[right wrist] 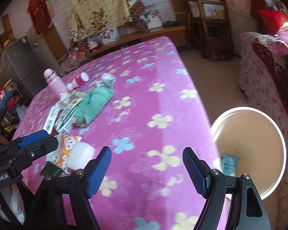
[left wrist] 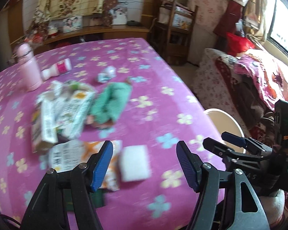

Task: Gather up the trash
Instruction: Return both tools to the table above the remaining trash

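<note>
Trash lies on the pink flowered table cloth (left wrist: 153, 103): a white pad (left wrist: 134, 163), an orange-and-white wrapper (left wrist: 86, 153), several flattened cartons and packets (left wrist: 63, 111), a crumpled foil wrapper (left wrist: 105, 74) and a dark green packet (right wrist: 50, 169). A cream bin (right wrist: 259, 134) stands on the floor off the table's right edge, with a blue packet (right wrist: 229, 163) inside. My left gripper (left wrist: 144, 164) is open and empty just above the white pad. My right gripper (right wrist: 146, 169) is open and empty over the table's near right part, left of the bin.
A pink flask (left wrist: 28, 69), a pink-and-white bottle (left wrist: 56, 69) lying on its side and a green cloth (left wrist: 109, 103) are on the table. A flowered sofa (right wrist: 263, 80) stands right of the bin. Wooden shelves (left wrist: 174, 30) and a low cabinet stand behind.
</note>
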`<action>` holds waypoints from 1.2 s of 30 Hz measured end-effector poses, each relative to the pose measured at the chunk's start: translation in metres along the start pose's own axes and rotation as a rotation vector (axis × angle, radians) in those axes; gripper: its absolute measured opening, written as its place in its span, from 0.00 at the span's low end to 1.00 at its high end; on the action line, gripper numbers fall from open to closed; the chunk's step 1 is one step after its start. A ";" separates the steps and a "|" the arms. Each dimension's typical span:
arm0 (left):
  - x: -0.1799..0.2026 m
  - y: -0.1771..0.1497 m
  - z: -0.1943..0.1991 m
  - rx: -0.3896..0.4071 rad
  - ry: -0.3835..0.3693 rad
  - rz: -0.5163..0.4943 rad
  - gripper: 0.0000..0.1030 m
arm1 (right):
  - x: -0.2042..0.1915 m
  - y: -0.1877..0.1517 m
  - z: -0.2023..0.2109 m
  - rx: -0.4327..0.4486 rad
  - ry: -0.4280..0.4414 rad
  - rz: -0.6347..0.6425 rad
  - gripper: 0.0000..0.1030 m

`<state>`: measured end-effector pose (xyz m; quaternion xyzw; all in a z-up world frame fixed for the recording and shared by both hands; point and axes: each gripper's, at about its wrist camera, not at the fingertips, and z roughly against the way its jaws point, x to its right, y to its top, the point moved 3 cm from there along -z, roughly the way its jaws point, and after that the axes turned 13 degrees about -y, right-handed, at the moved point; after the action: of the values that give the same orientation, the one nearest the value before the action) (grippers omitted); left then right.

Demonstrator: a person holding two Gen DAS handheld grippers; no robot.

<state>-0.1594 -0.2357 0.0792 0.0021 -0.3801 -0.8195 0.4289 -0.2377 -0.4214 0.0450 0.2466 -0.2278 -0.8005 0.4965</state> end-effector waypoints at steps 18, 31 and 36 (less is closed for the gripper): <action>-0.141 -0.010 0.050 0.079 0.117 0.256 0.67 | -0.114 -0.018 -0.027 -0.087 0.092 0.138 0.77; -0.190 0.006 0.019 0.122 0.105 0.409 0.68 | -0.132 -0.020 -0.045 -0.107 0.036 0.141 0.77; -0.198 0.010 0.004 0.110 0.103 0.436 0.68 | -0.134 -0.019 -0.049 -0.100 0.016 0.143 0.77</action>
<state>-0.0285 -0.0968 0.0244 -0.0147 -0.3934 -0.6842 0.6140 -0.1685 -0.2977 0.0176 0.2108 -0.2005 -0.7713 0.5660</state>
